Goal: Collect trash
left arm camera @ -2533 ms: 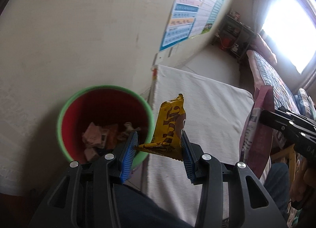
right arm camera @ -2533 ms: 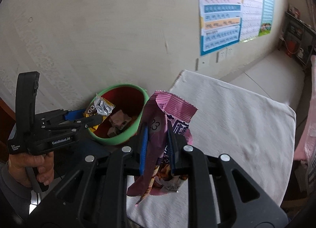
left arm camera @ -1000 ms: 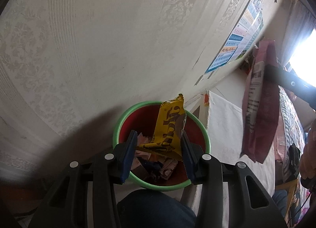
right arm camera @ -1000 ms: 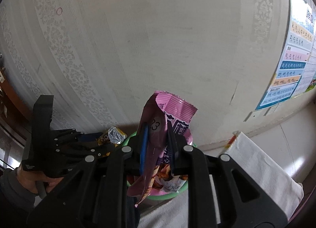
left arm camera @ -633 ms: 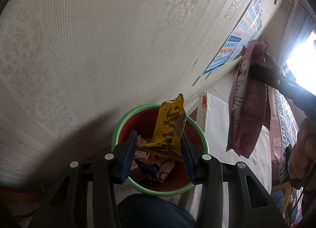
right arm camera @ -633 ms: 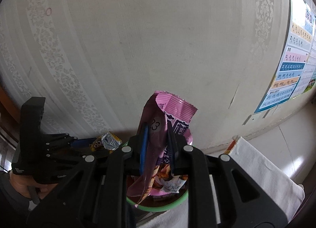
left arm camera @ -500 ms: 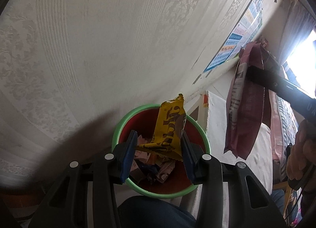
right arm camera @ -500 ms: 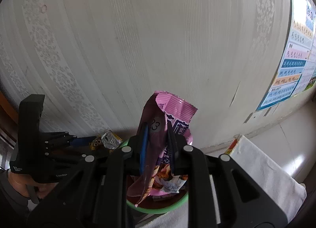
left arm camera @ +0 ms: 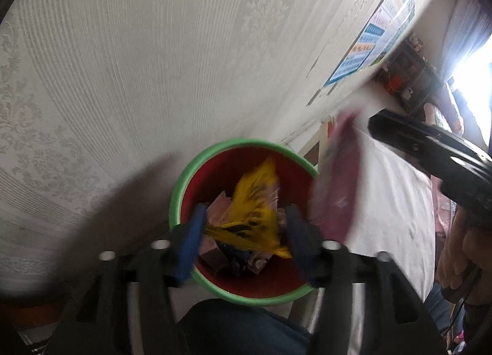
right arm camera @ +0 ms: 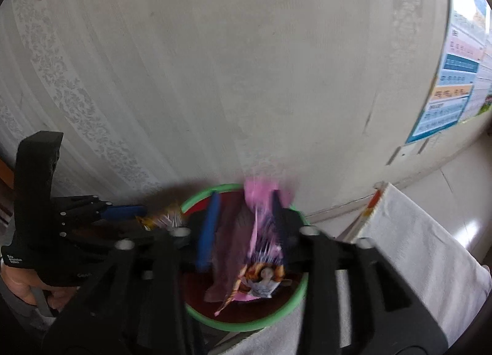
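A red bin with a green rim (left arm camera: 196,167) stands by the wall, holding several wrappers. My left gripper (left arm camera: 244,236) is open above it, and the yellow wrapper (left arm camera: 252,210) is blurred and loose between the jaws, falling into the bin. My right gripper (right arm camera: 243,229) is open over the same bin (right arm camera: 276,315), and the pink snack bag (right arm camera: 261,250) is blurred and dropping between its jaws. The pink bag (left arm camera: 338,189) also shows at the bin's right rim in the left wrist view.
A patterned white wall (left arm camera: 153,62) rises right behind the bin. A table with a white cloth (left arm camera: 393,210) lies to the right of the bin. A poster (right arm camera: 455,87) hangs on the wall at right. My knee (left arm camera: 240,330) is below the bin.
Both grippers have opened over the bin. The yellow wrapper and the pink bag have slipped free and are falling, both blurred by motion.
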A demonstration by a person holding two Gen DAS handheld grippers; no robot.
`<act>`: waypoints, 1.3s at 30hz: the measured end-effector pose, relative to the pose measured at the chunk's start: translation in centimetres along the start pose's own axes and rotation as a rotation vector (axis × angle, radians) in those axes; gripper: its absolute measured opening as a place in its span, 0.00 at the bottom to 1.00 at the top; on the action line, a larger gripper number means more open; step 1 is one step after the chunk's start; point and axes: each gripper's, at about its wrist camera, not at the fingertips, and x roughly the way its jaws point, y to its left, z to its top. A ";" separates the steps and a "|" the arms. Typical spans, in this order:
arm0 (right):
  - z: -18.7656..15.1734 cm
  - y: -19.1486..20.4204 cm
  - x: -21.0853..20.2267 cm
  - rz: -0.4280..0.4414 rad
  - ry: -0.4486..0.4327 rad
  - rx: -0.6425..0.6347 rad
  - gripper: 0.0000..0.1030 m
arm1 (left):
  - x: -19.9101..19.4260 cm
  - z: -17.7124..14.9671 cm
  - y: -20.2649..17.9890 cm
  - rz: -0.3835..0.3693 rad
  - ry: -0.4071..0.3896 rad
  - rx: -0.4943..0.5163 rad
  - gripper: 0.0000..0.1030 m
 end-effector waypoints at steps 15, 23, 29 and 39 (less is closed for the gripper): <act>-2.7 -2.1 -8.2 -0.103 -0.075 0.121 0.93 | -3.9 -1.0 -3.4 -0.008 -0.100 0.026 0.92; -9.6 -6.1 -15.6 -0.238 -0.126 0.259 0.95 | -6.0 -4.1 -10.1 -0.101 -0.163 0.075 0.92; -16.6 -8.7 -20.3 -0.348 -0.125 0.332 0.95 | -5.4 -7.8 -16.8 -0.121 -0.151 0.182 0.92; -28.3 -11.6 -23.3 -0.500 -0.111 0.471 0.95 | -3.7 -15.3 -24.8 -0.147 -0.163 0.341 0.92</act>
